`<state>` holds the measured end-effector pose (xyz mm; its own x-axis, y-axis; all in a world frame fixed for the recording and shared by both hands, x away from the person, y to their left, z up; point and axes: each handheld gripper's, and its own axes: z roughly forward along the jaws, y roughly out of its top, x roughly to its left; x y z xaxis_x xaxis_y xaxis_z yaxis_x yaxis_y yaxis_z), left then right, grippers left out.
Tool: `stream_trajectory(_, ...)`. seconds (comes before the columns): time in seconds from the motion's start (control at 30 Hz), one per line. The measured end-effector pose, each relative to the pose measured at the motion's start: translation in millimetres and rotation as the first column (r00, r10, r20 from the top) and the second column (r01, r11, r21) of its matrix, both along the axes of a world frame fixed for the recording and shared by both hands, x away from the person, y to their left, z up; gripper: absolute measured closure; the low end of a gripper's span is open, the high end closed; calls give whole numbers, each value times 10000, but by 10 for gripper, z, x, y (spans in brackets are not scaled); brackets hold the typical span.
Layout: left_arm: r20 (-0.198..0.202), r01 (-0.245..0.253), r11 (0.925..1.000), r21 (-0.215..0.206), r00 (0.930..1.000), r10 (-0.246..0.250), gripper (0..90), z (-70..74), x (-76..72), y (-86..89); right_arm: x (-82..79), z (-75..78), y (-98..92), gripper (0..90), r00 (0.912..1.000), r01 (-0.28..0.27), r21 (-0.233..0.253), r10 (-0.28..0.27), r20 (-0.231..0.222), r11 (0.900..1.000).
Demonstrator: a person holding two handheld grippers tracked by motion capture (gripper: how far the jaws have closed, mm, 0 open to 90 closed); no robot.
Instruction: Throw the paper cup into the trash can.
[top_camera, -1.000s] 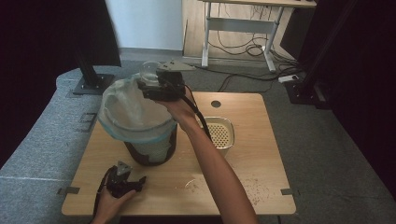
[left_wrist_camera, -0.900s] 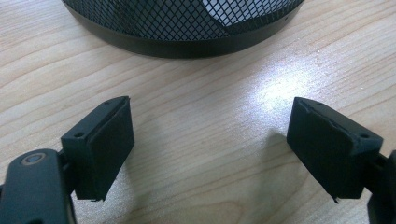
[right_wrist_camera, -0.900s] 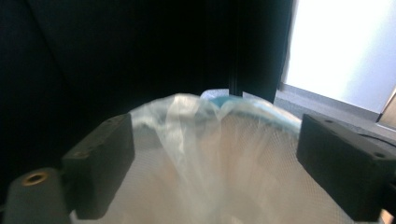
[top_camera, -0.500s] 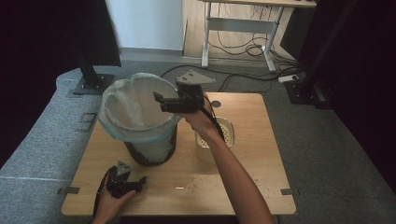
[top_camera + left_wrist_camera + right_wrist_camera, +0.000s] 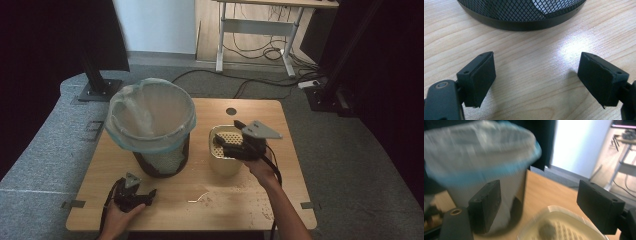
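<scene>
A black mesh bin (image 5: 162,160) lined with a pale plastic bag (image 5: 150,115) stands on the left half of the wooden table (image 5: 290,195). To its right sits a cream tub (image 5: 224,157) with a perforated insert. My right gripper (image 5: 227,141) hovers over the tub's right side, open and empty; in the right gripper view the tub (image 5: 564,225) lies below its jaws and the bin (image 5: 474,165) is ahead, blurred. My left gripper (image 5: 142,192) rests at the front left of the table, open, facing the bin's base (image 5: 524,17).
Crumbs and a small pale scrap (image 5: 200,196) lie on the table in front of the bin. A round cable hole (image 5: 231,111) is at the far edge. A monitor stand (image 5: 97,85) and a desk frame (image 5: 255,50) stand beyond the table.
My right gripper has swung from above the bin's rim rightward and down to above the cream tub. The left gripper has stayed put.
</scene>
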<state>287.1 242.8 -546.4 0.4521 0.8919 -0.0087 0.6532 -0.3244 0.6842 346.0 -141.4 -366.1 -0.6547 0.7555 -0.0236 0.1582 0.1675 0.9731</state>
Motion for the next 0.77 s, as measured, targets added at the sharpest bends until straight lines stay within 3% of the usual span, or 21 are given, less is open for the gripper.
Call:
stream_trajectory(0.07,0,1,10000,10,10000,-1,145,0,0,0,-43,-83,-86,201,9999,102,45,-102,-95,9999)
stream_trajectory(0.1,-2,4,10000,10,10000,-4,144,0,0,0,-132,-262,-259,220,9992,338,223,-333,-218,9992)
stream_trajectory(0.13,-2,4,10000,10,10000,-4,144,0,0,0,-132,-262,-259,220,9992,338,223,-333,-218,9992)
stream_trajectory(0.17,11,-1,10000,13,10000,1,145,0,1,0,-210,-450,-410,220,9972,547,288,-531,-520,9981)
stream_trajectory(0.23,-6,14,10000,24,10000,-14,145,1,1,2,-279,-630,-540,222,9943,792,294,-769,-734,9964)
stream_trajectory(0.27,-6,14,10000,24,10000,-14,145,1,1,2,-279,-630,-540,222,9943,792,294,-769,-734,9964)
stream_trajectory(0.37,1,-5,10000,14,10000,5,145,1,1,0,-369,-951,-760,243,9858,1137,173,-1107,-1261,9934)
stream_trajectory(0.4,12,-25,10000,-6,10000,25,145,0,1,-2,-369,-951,-760,243,9858,1137,173,-1107,-1261,9934)
stream_trajectory(0.43,12,-19,10000,-8,10000,19,145,-1,1,-1,-386,-1083,-840,258,9811,1272,180,-1232,-1492,9917)
stream_trajectory(0.63,14,-14,10000,-5,10000,14,145,-1,1,-1,-407,-1330,-963,275,9687,1552,338,-1453,-2014,9873)
stream_trajectory(0.73,14,-16,10000,-8,10000,16,145,-1,1,-1,-428,-1323,-969,276,9717,1484,168,-1426,-1885,9888)
stream_trajectory(0.77,14,-17,10000,-8,10000,17,145,-1,1,-1,-448,-1318,-984,278,9713,1500,352,-1407,-1919,9881)
